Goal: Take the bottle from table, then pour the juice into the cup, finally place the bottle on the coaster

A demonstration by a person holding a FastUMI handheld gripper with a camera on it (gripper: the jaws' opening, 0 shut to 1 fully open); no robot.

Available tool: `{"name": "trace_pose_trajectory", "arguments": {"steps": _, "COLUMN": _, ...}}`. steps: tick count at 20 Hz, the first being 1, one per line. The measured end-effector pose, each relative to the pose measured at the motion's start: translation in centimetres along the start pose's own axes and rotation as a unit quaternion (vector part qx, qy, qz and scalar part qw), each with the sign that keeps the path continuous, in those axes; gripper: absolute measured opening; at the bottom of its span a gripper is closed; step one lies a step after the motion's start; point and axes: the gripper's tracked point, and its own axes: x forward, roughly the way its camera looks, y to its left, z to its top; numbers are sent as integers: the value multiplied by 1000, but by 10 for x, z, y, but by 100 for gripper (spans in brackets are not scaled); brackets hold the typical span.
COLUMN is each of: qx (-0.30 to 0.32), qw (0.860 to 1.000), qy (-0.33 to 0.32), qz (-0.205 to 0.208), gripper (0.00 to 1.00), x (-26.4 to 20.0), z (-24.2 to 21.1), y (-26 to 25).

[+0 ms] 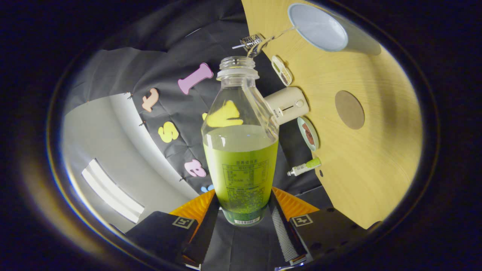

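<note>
Gripping one bottle in tool, one cup, one coaster

Wooden table, black cloth wall, lit ceiling panel.

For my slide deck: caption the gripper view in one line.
Gripper shut on a tilted clear plastic bottle of green juice, pouring a thin stream into a white cup on the wooden table.

The foot of the bottle is hidden between the gripper fingers, its label print is too small, and the cup beyond it is cut off.
</note>
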Motion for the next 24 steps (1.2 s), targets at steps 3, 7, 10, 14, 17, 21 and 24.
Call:
{"name": "trace_pose_trajectory", "arguments": {"steps": 3, "qx": 11, "qw": 1000, "qy": -7, "qz": 10, "gripper": 78, "x": 2, "z": 1, "y": 4}}
{"name": "trace_pose_trajectory", "arguments": {"steps": 7, "qx": 20, "qw": 1000, "qy": -7, "qz": 17, "gripper": 78, "x": 4, "z": 1, "y": 9}}
{"name": "trace_pose_trajectory", "arguments": {"steps": 10, "qx": 29, "qw": 999, "qy": -7, "qz": 28, "gripper": 78, "x": 5, "z": 3, "y": 17}}
{"name": "trace_pose_trajectory", "arguments": {"steps": 14, "qx": 48, "qw": 998, "qy": -5, "qz": 36, "gripper": 78, "x": 6, "z": 4, "y": 20}}
{"name": "trace_pose_trajectory", "arguments": {"steps": 17, "qx": 54, "qw": 998, "qy": -7, "qz": 42, "gripper": 78, "x": 6, "z": 5, "y": 24}}
{"name": "trace_pose_trajectory", "arguments": {"steps": 21, "qx": 65, "qw": 996, "qy": -8, "qz": 56, "gripper": 78, "x": 6, "z": 8, "y": 30}}
{"name": "trace_pose_trajectory", "arguments": {"steps": 24, "qx": 71, "qw": 995, "qy": -15, "qz": 65, "gripper": 78, "x": 5, "z": 12, "y": 34}}
